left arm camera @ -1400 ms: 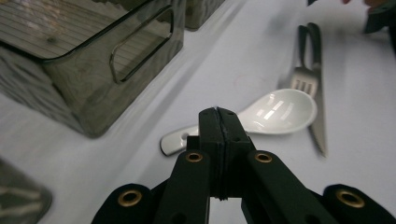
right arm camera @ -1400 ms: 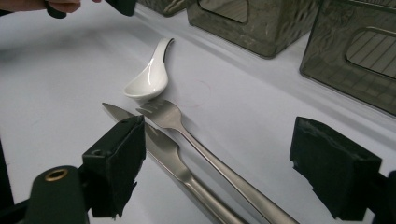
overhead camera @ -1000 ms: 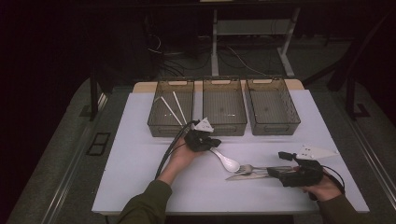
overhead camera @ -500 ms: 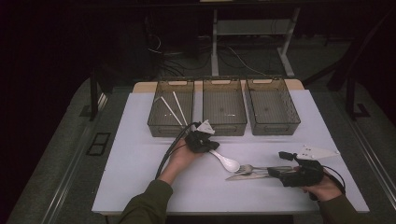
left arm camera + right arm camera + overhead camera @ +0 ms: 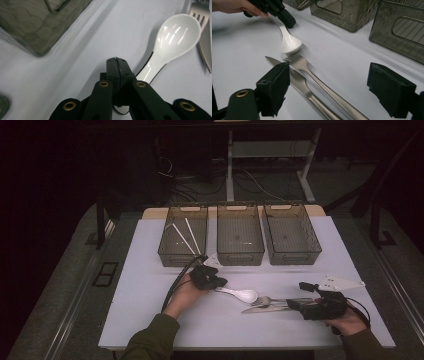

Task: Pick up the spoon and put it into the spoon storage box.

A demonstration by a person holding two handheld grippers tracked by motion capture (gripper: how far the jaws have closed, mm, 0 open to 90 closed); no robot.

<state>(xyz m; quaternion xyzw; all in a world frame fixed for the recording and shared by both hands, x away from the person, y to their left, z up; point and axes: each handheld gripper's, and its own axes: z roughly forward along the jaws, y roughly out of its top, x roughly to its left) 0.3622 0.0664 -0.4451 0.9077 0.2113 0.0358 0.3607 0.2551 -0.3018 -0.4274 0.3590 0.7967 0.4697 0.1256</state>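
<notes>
Left gripper [image 5: 209, 279] jaws pressed together on the handle end of the white spoon [image 5: 239, 293]; the left gripper view shows the jaws closed, handle running under them. Spoon sits on the white table [image 5: 150, 270], bowl just beside the fork [image 5: 280, 299] tines. Versus a second ago: left gripper and spoon barely moved, spoon not lifted. So the pick looks just secured, transport not begun (judgement). Right gripper [image 5: 320, 307] wide apart, straddling fork and knife [image 5: 265, 309] handles, holding nothing.

Three mesh bins on the far side: left bin [image 5: 182, 236] has two white sticks [image 5: 182, 236], middle bin [image 5: 240, 235] and right bin [image 5: 291, 234] look empty. Left bin's near wall is close to the left gripper; lift before moving far. Open table left and near.
</notes>
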